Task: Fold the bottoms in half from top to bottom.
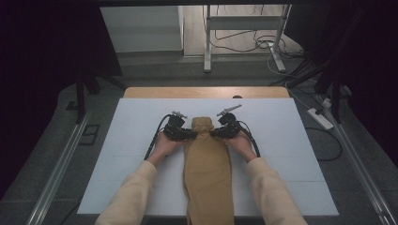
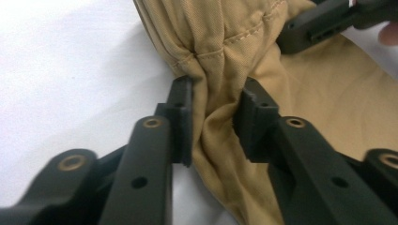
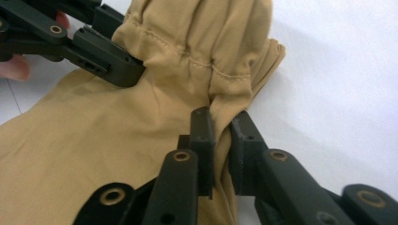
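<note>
Tan cloth (image 1: 208, 161) at frame centre on the white desk (image 1: 126, 140): left tongs (image 2: 213, 112) and right tongs (image 3: 222, 140) both clamp its gathered hem, so I'd pull evenly outward.

Tan garment (image 1: 208, 164): woven cloth, matt, fine twill texture, stitched seams, gathered at far end. Left gripper (image 2: 213, 105) and right gripper (image 3: 221, 123): matt black plastic jaws with brass-coloured rivets. Table cover (image 1: 281, 140): smooth, matt white sheet. Far table edge (image 1: 206, 92): wood, satin finish.

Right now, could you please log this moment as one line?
left gripper: shut on tan garment | right gripper: shut on tan garment | garment bunched between them, on white table
</note>
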The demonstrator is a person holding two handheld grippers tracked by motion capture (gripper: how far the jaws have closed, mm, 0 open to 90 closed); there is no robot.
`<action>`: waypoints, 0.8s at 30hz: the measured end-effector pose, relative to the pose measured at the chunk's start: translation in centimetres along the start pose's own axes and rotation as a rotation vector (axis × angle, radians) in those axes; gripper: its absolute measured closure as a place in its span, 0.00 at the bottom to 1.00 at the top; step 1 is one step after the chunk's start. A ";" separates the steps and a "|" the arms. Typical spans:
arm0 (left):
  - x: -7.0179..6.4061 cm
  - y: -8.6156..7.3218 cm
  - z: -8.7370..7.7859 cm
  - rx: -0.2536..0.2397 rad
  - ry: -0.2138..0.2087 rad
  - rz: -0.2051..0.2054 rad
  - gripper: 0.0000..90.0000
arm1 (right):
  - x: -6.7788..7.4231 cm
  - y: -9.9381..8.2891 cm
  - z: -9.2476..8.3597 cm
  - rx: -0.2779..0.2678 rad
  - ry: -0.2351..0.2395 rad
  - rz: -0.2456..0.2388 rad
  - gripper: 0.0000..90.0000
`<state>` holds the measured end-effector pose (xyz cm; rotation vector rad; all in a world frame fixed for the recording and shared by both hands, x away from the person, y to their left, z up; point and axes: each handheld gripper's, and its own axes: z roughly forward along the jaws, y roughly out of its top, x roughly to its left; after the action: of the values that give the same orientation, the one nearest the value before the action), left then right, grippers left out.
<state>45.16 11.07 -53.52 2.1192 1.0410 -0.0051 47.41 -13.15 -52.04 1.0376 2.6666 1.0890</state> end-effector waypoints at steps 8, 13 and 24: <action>-0.6 0.2 -0.5 -0.017 0.019 0.050 0.82 | 0.6 0.0 -0.6 -0.028 -0.038 -0.050 0.92; -1.0 0.5 -1.2 -0.049 0.022 0.075 0.83 | 0.9 0.1 -1.4 -0.059 -0.050 -0.064 0.92; -1.6 1.7 -2.4 -0.077 0.024 0.110 0.83 | 1.3 0.7 -2.9 -0.109 -0.077 -0.083 0.92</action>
<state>44.50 10.87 -50.29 2.1086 0.9228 0.1127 45.92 -13.72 -49.27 0.9222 2.5352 1.1394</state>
